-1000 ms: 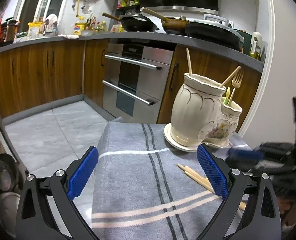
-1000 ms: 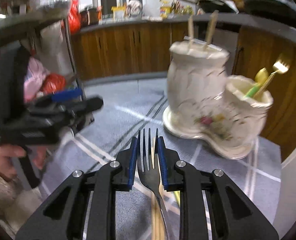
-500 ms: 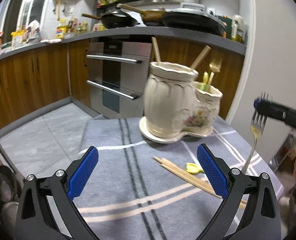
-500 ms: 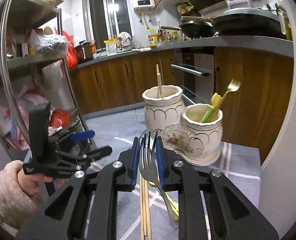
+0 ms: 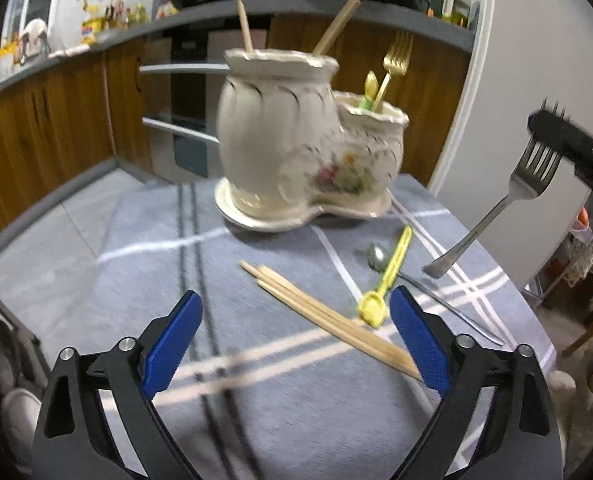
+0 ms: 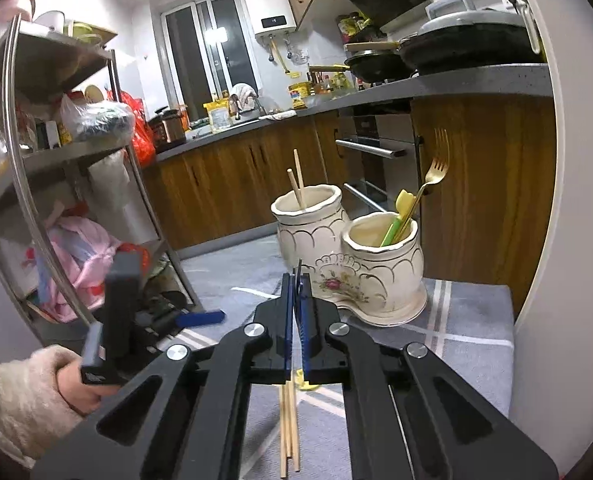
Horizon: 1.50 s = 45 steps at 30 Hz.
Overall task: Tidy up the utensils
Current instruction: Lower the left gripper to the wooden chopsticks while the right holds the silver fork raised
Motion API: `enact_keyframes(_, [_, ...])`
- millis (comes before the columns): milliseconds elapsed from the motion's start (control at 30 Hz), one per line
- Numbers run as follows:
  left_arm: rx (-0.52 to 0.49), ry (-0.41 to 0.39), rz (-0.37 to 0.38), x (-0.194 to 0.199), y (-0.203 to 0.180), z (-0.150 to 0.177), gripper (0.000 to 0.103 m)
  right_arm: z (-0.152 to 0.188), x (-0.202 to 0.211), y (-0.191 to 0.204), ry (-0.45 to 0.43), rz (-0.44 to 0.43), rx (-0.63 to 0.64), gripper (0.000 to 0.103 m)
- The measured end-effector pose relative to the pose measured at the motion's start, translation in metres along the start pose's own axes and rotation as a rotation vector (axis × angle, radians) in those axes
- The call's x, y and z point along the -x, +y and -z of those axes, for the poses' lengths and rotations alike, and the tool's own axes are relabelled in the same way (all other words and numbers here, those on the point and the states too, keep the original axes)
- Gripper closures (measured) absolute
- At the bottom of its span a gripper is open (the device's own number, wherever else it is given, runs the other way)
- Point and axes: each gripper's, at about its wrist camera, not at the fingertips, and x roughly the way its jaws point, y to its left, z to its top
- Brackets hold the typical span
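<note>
Right gripper (image 6: 295, 280) had just been closing and stood clamped on the steel fork (image 5: 508, 204), gripped at the tines with the handle hanging down toward the desk (image 5: 96, 280) at about seven o'clock from the grip. In the right wrist view the two-pot ceramic holder (image 6: 348, 264) stood ahead at roughly one o'clock, its smaller pot (image 6: 384, 256) already carrying a gold fork (image 6: 436, 172) and a yellow-green utensil (image 6: 400, 216). That pot lay just up and right of the gripper, so the coming move likely turned on swinging the fork's long axis upright over its mouth. Left gripper (image 5: 296, 344) had narrowed slightly but remained wide and empty, hovering over the chopsticks (image 5: 320, 312), whose long axis ran from ten to four o'clock between its fingers. A yellow spoon (image 5: 388, 280) and a steel spoon (image 5: 376, 258) lay beside them at one o'clock.
</note>
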Motion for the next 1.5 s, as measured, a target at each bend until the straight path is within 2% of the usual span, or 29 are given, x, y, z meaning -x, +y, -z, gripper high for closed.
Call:
enact_keyframes(33, [0.008, 0.015, 0.008, -0.002, -0.003, 0.0, 0.02, -0.001, 0.003, 0.001, -0.008, -0.004, 0.002, 0.1])
enact_keyframes(100, [0.004, 0.044, 0.006, -0.006, -0.01, 0.002, 0.04, -0.002, 0.008, 0.003, -0.025, 0.0, 0.009, 0.1])
enact_keyframes(200, [-0.029, 0.072, -0.047, -0.012, -0.024, 0.006, 0.055, -0.003, 0.013, 0.0, -0.04, -0.004, -0.008, 0.1])
enact_keyframes(300, [-0.001, 0.098, -0.076, -0.017, -0.027, 0.008, 0.067, -0.003, 0.015, -0.001, -0.047, -0.007, -0.015, 0.1])
enact_keyframes(467, [0.06, 0.117, -0.132, -0.025, -0.023, 0.007, 0.073, -0.003, 0.02, 0.001, -0.058, -0.019, -0.011, 0.1])
enact_keyframes(600, [0.141, 0.147, -0.13, -0.035, -0.019, 0.008, 0.073, -0.002, 0.021, 0.001, -0.058, -0.027, -0.012, 0.1])
enact_keyframes(733, [0.135, 0.141, -0.178, -0.038, -0.024, 0.008, 0.078, -0.001, 0.022, 0.001, -0.052, -0.042, -0.011, 0.1])
enact_keyframes(800, [0.122, 0.152, -0.175, -0.037, -0.027, 0.008, 0.089, 0.0, 0.023, 0.0, -0.052, -0.053, -0.013, 0.1])
enact_keyframes(933, [0.138, 0.175, -0.182, -0.037, -0.022, 0.007, 0.092, 0.0, 0.026, -0.001, -0.052, -0.077, -0.015, 0.1])
enact_keyframes(1200, [0.089, 0.225, -0.258, -0.042, -0.028, 0.002, 0.087, 0.004, 0.03, -0.001, -0.052, -0.094, -0.015, 0.1])
enact_keyframes(1333, [0.011, 0.221, -0.29, -0.046, -0.038, 0.002, 0.087, 0.004, 0.032, -0.001, -0.058, -0.091, -0.015, 0.1])
enact_keyframes(1500, [-0.041, 0.22, -0.278, -0.048, -0.033, -0.003, 0.095, 0.006, 0.036, -0.005, -0.071, -0.087, -0.024, 0.1])
